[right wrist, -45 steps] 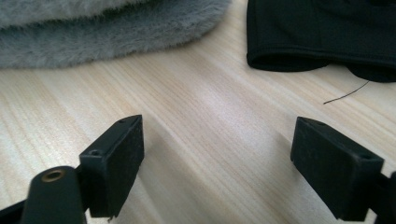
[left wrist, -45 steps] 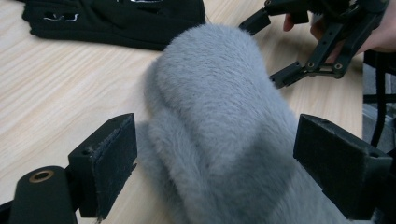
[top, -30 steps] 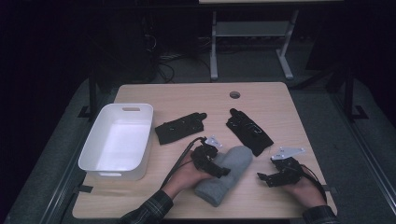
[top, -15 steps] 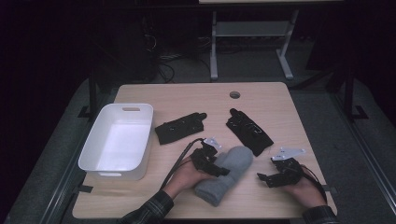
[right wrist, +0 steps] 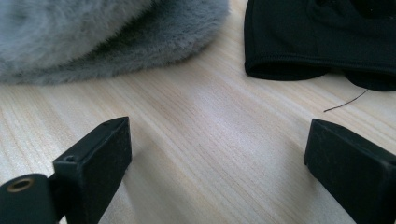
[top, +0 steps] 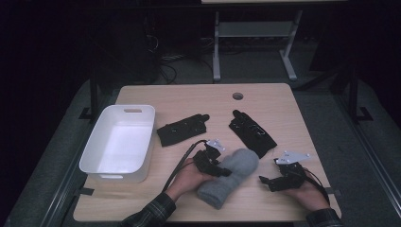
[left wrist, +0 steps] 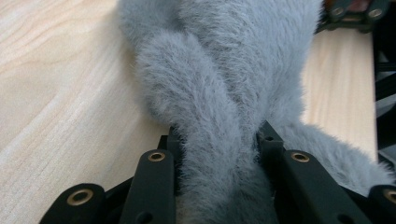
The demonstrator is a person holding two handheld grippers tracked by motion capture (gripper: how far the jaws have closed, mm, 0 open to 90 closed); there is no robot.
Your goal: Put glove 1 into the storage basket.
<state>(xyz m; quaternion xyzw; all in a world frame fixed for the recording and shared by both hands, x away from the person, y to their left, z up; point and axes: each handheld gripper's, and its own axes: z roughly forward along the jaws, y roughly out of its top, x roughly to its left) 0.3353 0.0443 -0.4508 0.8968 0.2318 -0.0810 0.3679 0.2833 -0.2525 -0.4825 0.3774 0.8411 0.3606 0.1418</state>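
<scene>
You are clamping the left gripper (top: pixel 211 163) on the grey fluffy mitten (top: pixel 230 176), so lift gently toward the white bin (top: pixel 97 161) while your right gripper (top: pixel 279 177) is waiting with jaws apart.

Plaid sleeves; black hand-held grippers (top: pixel 210 161), brass screws, grey plates.

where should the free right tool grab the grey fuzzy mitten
Take the grey mitten at its near cuff end, coming in from the right tool's side. That end lies flat and free on the table, while the left tool already pinches a fold at the middle.
</scene>
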